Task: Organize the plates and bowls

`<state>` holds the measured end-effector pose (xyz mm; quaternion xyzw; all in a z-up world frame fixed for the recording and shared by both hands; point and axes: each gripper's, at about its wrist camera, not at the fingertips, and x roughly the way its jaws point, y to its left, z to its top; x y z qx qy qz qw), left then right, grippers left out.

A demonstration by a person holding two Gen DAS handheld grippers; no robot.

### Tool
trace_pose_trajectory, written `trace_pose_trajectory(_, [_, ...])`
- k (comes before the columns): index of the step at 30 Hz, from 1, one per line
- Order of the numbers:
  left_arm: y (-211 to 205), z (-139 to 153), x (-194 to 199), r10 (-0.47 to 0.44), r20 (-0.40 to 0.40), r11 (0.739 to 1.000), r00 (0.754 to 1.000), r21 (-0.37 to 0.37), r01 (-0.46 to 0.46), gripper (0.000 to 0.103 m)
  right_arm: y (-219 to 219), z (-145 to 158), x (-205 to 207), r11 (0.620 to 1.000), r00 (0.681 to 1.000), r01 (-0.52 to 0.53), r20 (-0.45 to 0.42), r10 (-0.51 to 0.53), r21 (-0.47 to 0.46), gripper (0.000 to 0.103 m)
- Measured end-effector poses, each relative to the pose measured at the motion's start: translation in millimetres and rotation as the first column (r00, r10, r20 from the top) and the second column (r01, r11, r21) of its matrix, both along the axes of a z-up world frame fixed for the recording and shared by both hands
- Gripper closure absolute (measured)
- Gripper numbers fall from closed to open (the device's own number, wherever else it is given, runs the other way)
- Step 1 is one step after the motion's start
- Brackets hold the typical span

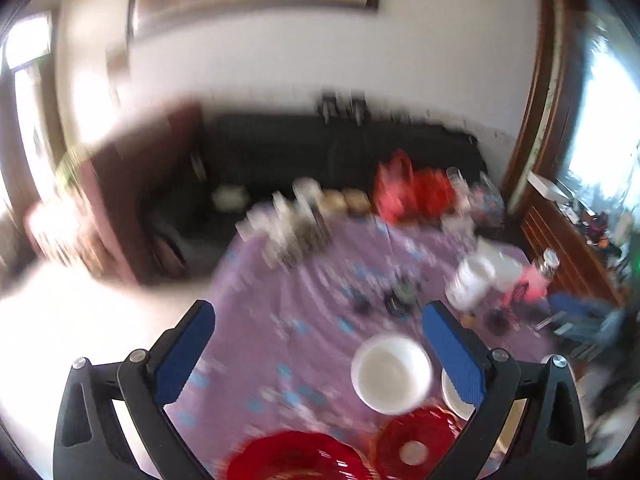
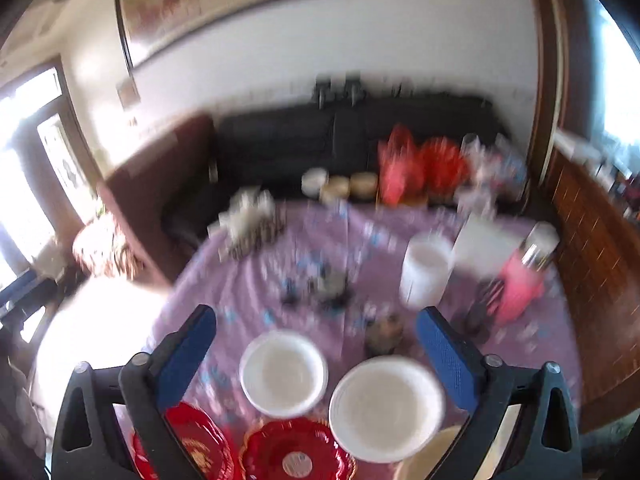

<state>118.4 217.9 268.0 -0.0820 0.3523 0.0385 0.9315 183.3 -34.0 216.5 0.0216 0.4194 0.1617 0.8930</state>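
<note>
Red plates (image 2: 298, 454) are cut off and blurred below both wide-apart, empty grippers, left (image 1: 318, 322) and right (image 2: 316, 326).

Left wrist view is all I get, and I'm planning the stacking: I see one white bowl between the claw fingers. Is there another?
Observer: Yes. The right wrist view shows two side by side: a left-hand white bowl and a right-hand white bowl.
Operator: Anything nearer the camera than those?
Observer: A cream plate at the bottom edge, partly behind a claw finger.
Operator: Is the right claw holding anything?
Observer: No, the right claw is open and empty.
</note>
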Motion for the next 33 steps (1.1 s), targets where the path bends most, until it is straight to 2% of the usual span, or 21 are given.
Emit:
trace_pose_trajectory(2, [4, -53, 26, 0.006, -0.086, 0.999, 0.996, -0.034, -0.009, 0.000, 5, -52, 13, 1.000, 0.995, -0.030, -0.094, 0.030, 0.002, 0.032])
trace_pose_trajectory(3, [5, -74, 36, 0.007, -0.121, 0.999, 0.993, -0.040, -0.012, 0.000, 9, -66, 17, 0.999, 0.993, -0.039, -0.116, 0.038, -0.002, 0.034])
trace_pose_trajectory(7, [1, -145, 71, -0.011, -0.227, 0.994, 0.974, -0.108, -0.014, 0.000, 31, -103, 32, 0.993, 0.989, -0.088, -0.128, 0.078, -0.079, 0.034])
trace_pose_trajectory(9, [-4, -167, 82, -0.035, -0.267, 0.991, 0.963, -0.136, -0.002, 0.001, 37, -113, 42, 0.990, 0.985, -0.101, -0.148, 0.086, -0.100, 0.035])
trace_pose_trajectory(12, [-14, -192, 95, -0.074, -0.322, 0.986, 0.944, -0.168, 0.020, 0.010, 45, -136, 53, 0.986, 0.980, -0.115, -0.177, 0.093, -0.117, 0.035])
trace_pose_trajectory(14, [-16, -204, 100, -0.101, -0.351, 0.980, 0.931, -0.198, 0.032, 0.019, 46, -143, 56, 0.985, 0.978, -0.120, -0.186, 0.096, -0.127, 0.035])
trace_pose_trajectory(24, [-21, -229, 103, -0.130, -0.398, 0.971, 0.908, -0.236, 0.036, 0.020, 55, -166, 62, 0.975, 0.969, -0.160, -0.211, 0.126, -0.155, 0.035])
trace_pose_trajectory(29, [-29, -237, 104, -0.176, -0.423, 0.960, 0.889, -0.273, 0.060, 0.049, 61, -176, 60, 0.969, 0.964, -0.182, -0.222, 0.143, -0.168, 0.035])
trace_pose_trajectory(31, [-33, -240, 104, -0.189, -0.430, 0.961, 0.883, -0.267, 0.075, 0.052, 62, -178, 60, 0.967, 0.963, -0.189, -0.227, 0.148, -0.169, 0.034])
trace_pose_trajectory(33, [-38, -242, 103, -0.199, -0.434, 0.963, 0.879, -0.255, 0.092, 0.059, 63, -181, 59, 0.966, 0.961, -0.194, -0.232, 0.152, -0.170, 0.036])
